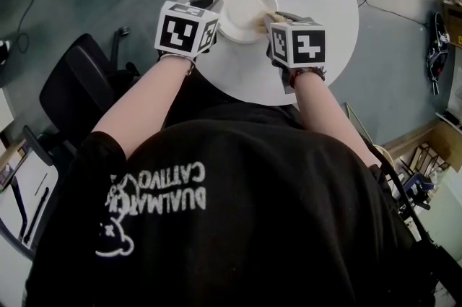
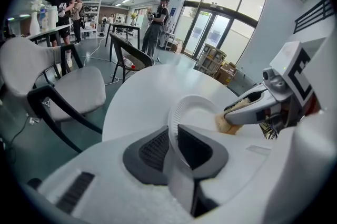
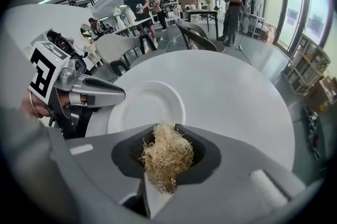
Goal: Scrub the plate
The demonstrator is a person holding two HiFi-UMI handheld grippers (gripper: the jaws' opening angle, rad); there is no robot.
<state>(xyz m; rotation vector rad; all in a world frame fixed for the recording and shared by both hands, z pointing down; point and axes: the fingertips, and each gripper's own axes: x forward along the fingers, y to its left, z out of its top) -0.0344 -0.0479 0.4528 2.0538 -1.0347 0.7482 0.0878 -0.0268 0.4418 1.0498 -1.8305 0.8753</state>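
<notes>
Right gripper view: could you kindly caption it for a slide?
Right gripper clamps a fibrous scrubber at the white plate, held by left gripper.

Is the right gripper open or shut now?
Shut: the right gripper pinches the straw-coloured scrubber between its jaws.

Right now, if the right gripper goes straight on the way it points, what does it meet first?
The plate: it lies straight ahead of the right gripper, just past the scrubber in its jaws. The scrubber would likely touch the plate's inner face first; the gap is hard to judge.
</notes>
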